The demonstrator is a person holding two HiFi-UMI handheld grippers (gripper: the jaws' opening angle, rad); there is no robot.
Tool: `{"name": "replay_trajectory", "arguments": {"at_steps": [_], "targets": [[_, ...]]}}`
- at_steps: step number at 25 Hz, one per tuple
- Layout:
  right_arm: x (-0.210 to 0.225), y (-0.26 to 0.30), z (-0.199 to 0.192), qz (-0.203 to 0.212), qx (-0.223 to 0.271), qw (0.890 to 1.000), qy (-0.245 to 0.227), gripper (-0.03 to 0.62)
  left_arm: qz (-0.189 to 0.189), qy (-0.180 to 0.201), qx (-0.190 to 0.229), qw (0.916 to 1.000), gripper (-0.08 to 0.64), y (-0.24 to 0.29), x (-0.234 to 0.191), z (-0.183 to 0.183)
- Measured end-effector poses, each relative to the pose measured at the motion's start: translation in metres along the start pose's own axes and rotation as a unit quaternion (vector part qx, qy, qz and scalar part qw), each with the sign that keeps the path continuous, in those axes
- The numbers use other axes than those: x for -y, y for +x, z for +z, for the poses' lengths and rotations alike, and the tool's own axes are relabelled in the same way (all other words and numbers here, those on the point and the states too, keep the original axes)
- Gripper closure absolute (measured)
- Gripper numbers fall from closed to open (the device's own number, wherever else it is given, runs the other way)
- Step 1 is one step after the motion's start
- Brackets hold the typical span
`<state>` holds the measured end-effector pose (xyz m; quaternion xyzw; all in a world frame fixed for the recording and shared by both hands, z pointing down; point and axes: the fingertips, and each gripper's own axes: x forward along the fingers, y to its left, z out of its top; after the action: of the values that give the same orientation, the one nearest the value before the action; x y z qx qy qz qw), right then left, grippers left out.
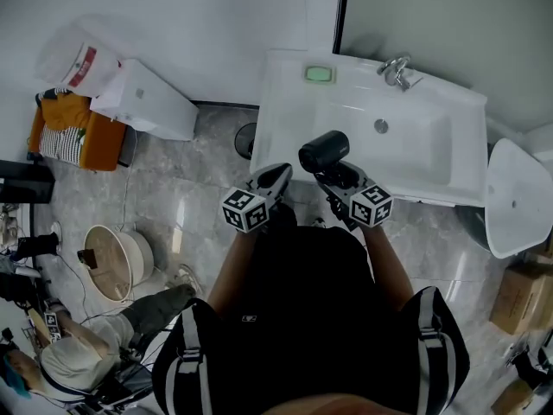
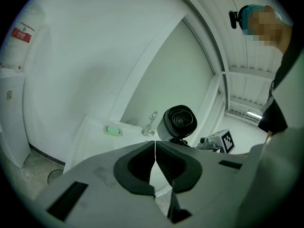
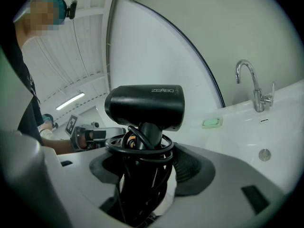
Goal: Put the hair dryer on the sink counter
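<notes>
A black hair dryer (image 1: 324, 151) is held upright over the front edge of the white sink counter (image 1: 285, 102). My right gripper (image 1: 335, 176) is shut on its handle, which has the black cord coiled round it. In the right gripper view the dryer body (image 3: 145, 106) stands above the jaws of the right gripper (image 3: 142, 171), with the basin beyond. My left gripper (image 1: 280, 174) hangs just left of the dryer, shut with nothing in it. In the left gripper view the pads of the left gripper (image 2: 155, 152) meet, and the dryer's barrel (image 2: 179, 122) faces the camera.
On the counter lie a green soap (image 1: 319, 73), a chrome faucet (image 1: 396, 70) and the basin drain (image 1: 380, 126). A white toilet (image 1: 518, 197) stands at the right, a white bin (image 1: 143, 100) and an orange bag (image 1: 73, 128) at the left. A person (image 1: 78, 353) sits on the floor at lower left.
</notes>
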<state>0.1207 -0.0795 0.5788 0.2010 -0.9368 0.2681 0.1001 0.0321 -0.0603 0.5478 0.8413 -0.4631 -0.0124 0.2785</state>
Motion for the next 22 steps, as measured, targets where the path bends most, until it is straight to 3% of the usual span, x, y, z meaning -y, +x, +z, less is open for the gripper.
{"name": "replay_trajectory", "arguments": {"at_steps": [22], "targets": [[0.031,0.081,0.020,-0.072,-0.008,0.997,0.020,0.261,-0.063,0.004,-0.039,0.9972,0.543,0.022,-0.091,0.046]]}}
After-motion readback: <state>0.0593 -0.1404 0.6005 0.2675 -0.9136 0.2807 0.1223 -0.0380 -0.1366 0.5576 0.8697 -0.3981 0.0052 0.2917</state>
